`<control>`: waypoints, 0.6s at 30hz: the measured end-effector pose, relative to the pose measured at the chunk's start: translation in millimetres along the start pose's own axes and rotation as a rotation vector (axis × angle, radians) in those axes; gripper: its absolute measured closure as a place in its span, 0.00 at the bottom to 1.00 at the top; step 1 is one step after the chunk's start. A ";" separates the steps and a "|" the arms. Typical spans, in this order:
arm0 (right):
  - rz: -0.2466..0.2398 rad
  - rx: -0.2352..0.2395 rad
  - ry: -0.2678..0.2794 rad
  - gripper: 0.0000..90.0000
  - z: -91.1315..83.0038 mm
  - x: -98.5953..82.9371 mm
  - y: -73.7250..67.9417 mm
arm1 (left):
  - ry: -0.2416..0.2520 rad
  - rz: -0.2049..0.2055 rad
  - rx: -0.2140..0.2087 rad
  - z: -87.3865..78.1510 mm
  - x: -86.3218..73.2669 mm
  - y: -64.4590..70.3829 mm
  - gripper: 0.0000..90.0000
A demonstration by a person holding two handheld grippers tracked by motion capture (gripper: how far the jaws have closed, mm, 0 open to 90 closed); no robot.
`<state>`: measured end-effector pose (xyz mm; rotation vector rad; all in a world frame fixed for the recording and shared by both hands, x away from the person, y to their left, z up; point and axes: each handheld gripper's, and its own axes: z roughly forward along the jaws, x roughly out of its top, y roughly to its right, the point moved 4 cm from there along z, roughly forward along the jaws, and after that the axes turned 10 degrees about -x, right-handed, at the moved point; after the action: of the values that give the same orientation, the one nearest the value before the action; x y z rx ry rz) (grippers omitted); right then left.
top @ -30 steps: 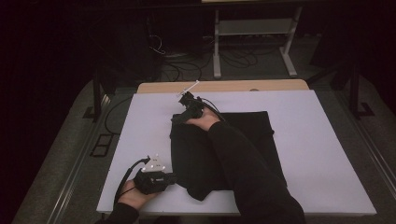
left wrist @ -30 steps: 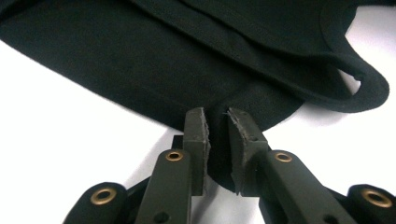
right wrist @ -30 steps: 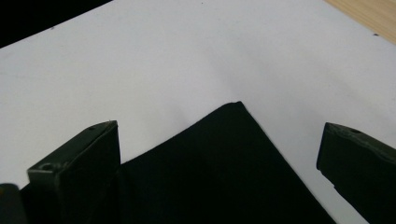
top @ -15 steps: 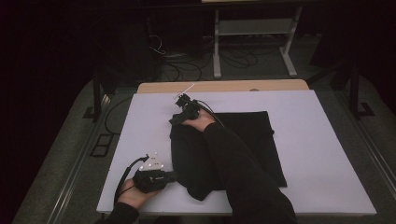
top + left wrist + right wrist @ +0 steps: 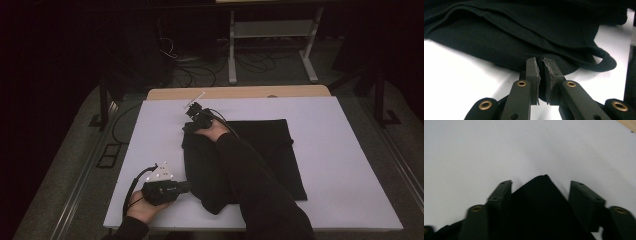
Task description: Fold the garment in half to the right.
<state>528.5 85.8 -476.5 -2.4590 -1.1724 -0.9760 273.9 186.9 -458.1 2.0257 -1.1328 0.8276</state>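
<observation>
Dim surroundings and floor cables frame a white worktop [image 5: 340, 150] in the high view, where a black garment [image 5: 260, 160] lies partly folded, its left part doubled over. The left hand-held gripper [image 5: 186, 187] sits at the near left edge of the cloth; the right hand-held gripper [image 5: 192, 111] reaches to the far left corner.

From the left gripper view, the jaws are pinched tight on a fold of the garment's hem [image 5: 554, 61], a loop of trim lying beside.

Seen in the right gripper view, the jaws stand spread, a cloth corner [image 5: 544, 192] between them, ungripped.

Folding looks about midway: one side is turned over, and further folds and smoothing likely remain.
</observation>
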 end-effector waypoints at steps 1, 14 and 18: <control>-0.002 0.006 -0.003 0.48 -0.7 0.1 -0.9 | 0.003 0.000 -0.001 0.0 0.4 0.2 0.90; 0.006 0.061 -0.048 0.93 -10.0 -1.0 0.6 | 0.009 0.010 -0.012 2.2 3.2 0.2 0.90; 0.008 0.062 -0.037 0.93 -18.4 0.4 1.7 | 0.017 0.013 -0.016 1.7 4.9 0.6 0.90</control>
<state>521.4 76.1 -462.5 -2.4417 -1.1849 -0.8817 275.8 183.1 -455.1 1.9969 -1.1403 0.8383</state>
